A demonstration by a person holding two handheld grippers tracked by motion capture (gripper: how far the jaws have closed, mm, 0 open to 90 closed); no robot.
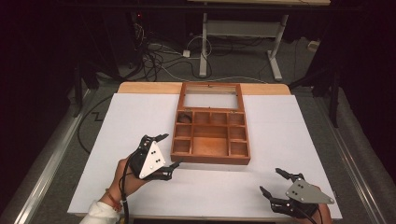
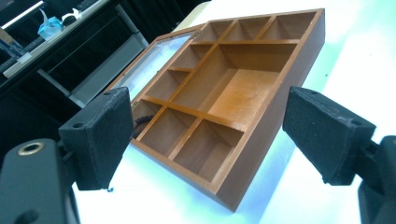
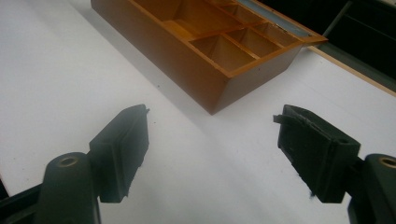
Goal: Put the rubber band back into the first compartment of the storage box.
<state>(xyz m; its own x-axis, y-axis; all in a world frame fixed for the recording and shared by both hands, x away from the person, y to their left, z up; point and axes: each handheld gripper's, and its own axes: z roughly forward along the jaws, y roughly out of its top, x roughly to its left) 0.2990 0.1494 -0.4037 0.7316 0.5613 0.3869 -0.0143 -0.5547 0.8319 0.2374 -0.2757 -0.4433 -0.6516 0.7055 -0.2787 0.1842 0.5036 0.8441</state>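
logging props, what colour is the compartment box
Reddish-brown wood, the compartment box shows best in the left gripper view.

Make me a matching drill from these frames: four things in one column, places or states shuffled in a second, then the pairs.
Things:
1. left gripper
2. right gripper
3. box
4. lid

States:
A. flat behind the tray, clear pane
B. open, near the table's front right corner
C. open, at the box's front left corner
D. wooden, split into compartments

Pairs: 1-C, 2-B, 3-D, 4-A
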